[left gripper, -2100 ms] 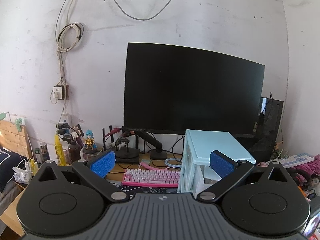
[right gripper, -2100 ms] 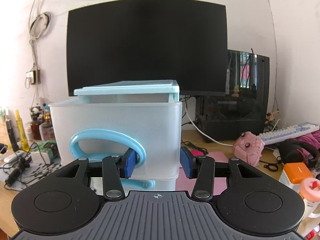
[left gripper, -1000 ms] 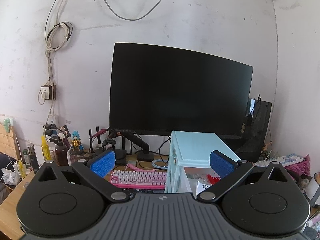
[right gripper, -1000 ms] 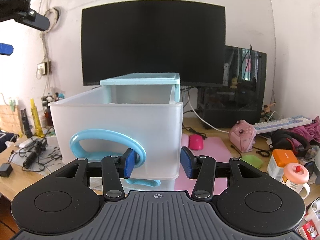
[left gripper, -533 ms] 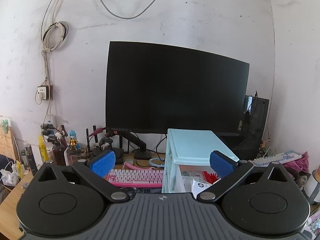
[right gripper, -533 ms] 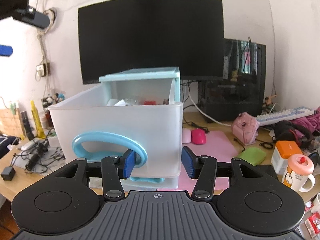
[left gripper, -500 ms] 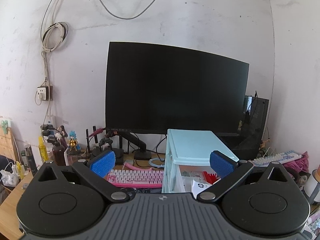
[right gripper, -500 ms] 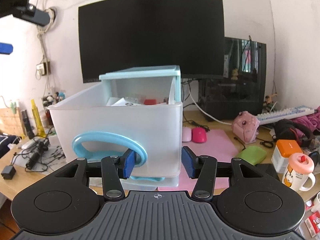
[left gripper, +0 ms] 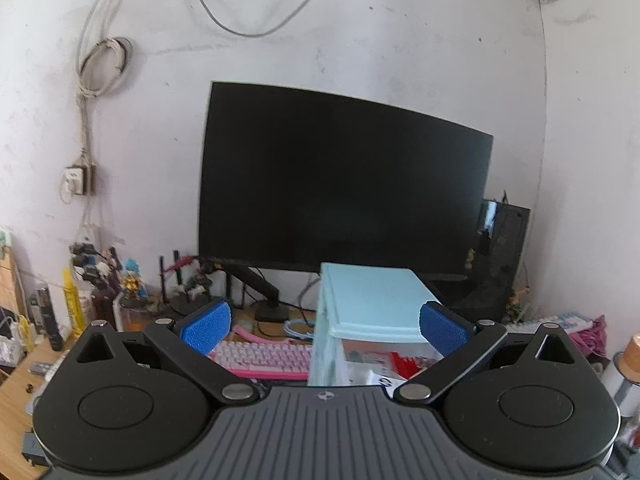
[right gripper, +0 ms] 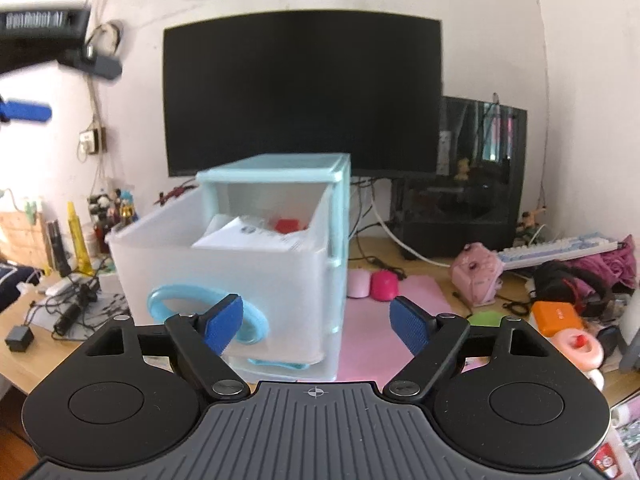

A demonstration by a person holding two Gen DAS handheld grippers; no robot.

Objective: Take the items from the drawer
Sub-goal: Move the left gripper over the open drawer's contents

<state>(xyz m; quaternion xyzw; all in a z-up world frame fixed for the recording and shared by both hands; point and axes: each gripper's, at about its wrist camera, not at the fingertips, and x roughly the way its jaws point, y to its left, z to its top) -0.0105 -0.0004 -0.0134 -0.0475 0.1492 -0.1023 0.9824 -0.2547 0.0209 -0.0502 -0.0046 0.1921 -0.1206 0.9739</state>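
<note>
A small light-blue drawer cabinet [right gripper: 276, 170] stands on the desk with its top translucent drawer [right gripper: 224, 276] pulled out. Inside lie white paper packets [right gripper: 248, 238] and a red item [right gripper: 289, 225]. My right gripper [right gripper: 318, 322] has backed off the drawer's blue ring handle [right gripper: 256, 326]; its jaws are opening and nothing is between them. My left gripper [left gripper: 324, 326] hangs open above the cabinet top [left gripper: 372, 300], over the open drawer's contents [left gripper: 394, 368]. The left gripper's blue pad [right gripper: 26, 112] shows at the upper left of the right wrist view.
A large black monitor [right gripper: 304, 92] stands behind the cabinet, a dark PC case [right gripper: 464, 208] to its right. A pink keyboard [left gripper: 264, 356], figurines and bottles [right gripper: 76, 236] sit left. Pink mice [right gripper: 374, 284], a pink mat, headphones [right gripper: 572, 288] and cups crowd the right.
The right gripper let go of the ring handle, spread its jaws and drew back and up from the pulled-out drawer. The left gripper stayed nearly still.
</note>
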